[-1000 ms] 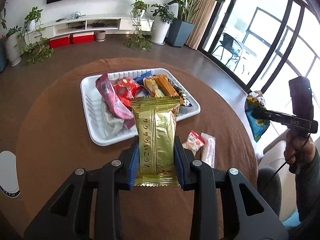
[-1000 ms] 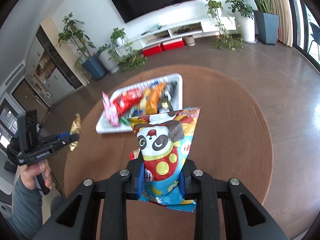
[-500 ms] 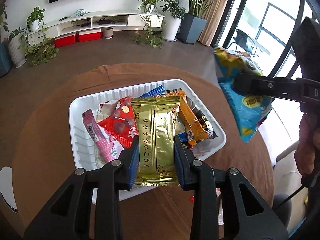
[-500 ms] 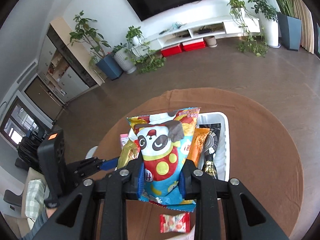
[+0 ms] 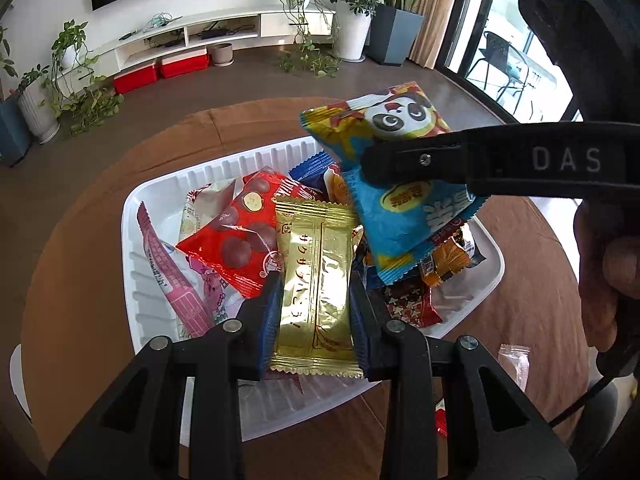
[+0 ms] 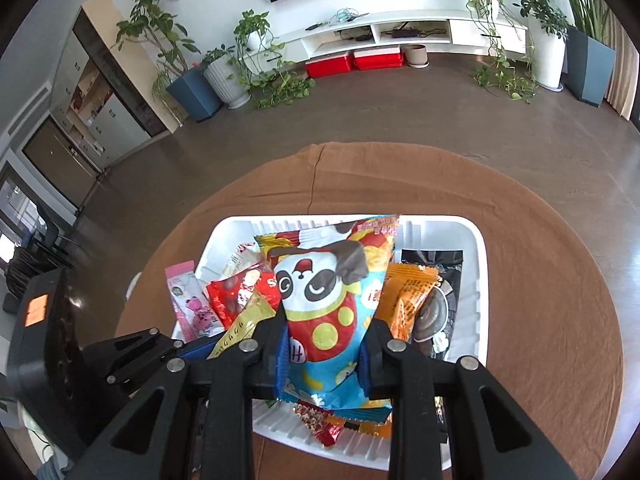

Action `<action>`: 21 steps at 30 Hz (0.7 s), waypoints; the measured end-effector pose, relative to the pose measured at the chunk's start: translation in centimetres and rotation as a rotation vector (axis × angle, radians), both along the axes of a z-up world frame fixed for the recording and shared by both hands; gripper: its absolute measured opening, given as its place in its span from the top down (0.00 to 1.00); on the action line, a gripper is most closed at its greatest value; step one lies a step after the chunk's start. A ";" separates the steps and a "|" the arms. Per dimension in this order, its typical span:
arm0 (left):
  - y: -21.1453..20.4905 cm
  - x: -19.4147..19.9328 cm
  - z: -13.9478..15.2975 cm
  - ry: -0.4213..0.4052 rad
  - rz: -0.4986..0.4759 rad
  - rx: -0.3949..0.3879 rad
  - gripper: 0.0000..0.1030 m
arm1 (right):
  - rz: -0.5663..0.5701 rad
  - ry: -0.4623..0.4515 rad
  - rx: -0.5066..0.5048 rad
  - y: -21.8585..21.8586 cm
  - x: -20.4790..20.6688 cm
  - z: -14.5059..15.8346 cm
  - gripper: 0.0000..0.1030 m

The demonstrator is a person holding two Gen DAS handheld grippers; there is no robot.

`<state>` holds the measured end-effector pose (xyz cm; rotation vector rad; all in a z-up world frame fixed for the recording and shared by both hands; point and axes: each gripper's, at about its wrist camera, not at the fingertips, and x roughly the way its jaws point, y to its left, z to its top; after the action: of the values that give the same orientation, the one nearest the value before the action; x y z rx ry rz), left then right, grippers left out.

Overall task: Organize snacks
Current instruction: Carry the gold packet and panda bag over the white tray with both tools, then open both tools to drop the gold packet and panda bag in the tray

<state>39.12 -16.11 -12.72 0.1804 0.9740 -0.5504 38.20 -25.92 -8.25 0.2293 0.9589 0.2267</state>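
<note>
Left wrist view: round brown-clothed worktop (image 5: 80, 280) carries a white ribbed plastic tray (image 5: 132, 264), landmark here. At tray's left side lies a long pink snack stick wrapper (image 5: 168, 276), beside it a red pouch printed with chocolate balls (image 5: 240, 236). Left claw (image 5: 314, 312) is clenched on a gold foil wafer packet (image 5: 316, 280), blue pads pressing both long edges, packet upright over tray's near-middle, above the pile. Right of it, right claw (image 5: 374, 164) comes in from the right edge, a hand (image 5: 604, 280) on its handle, grasping a blue and yellow panda-print snack bag (image 5: 400, 200) hanging over tray's right half. Under that bag: orange wrapper (image 5: 448, 264) and red star-print wrapper (image 5: 412, 300) inside tray. Outside tray, off its near right corner, a small clear-white sachet (image 5: 516, 360) on the worktop.

Right wrist view: left claw body at tray's left, gold packet (image 6: 244, 324) in it. Right claw (image 6: 326, 340) clenched on the panda bag (image 6: 324, 300), over tray middle. Orange wrapper (image 6: 408, 296) and black packet (image 6: 436, 280) lie in tray's right part.
</note>
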 end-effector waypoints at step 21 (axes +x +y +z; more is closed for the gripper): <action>-1.5 -0.2 -2.4 -0.017 -0.023 0.034 0.35 | -0.004 0.031 -0.065 0.7 0.9 -3.0 0.68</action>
<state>38.96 -17.65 -15.13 0.2265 0.9659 -0.5533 39.11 -25.21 -11.24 0.1753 0.9952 0.1886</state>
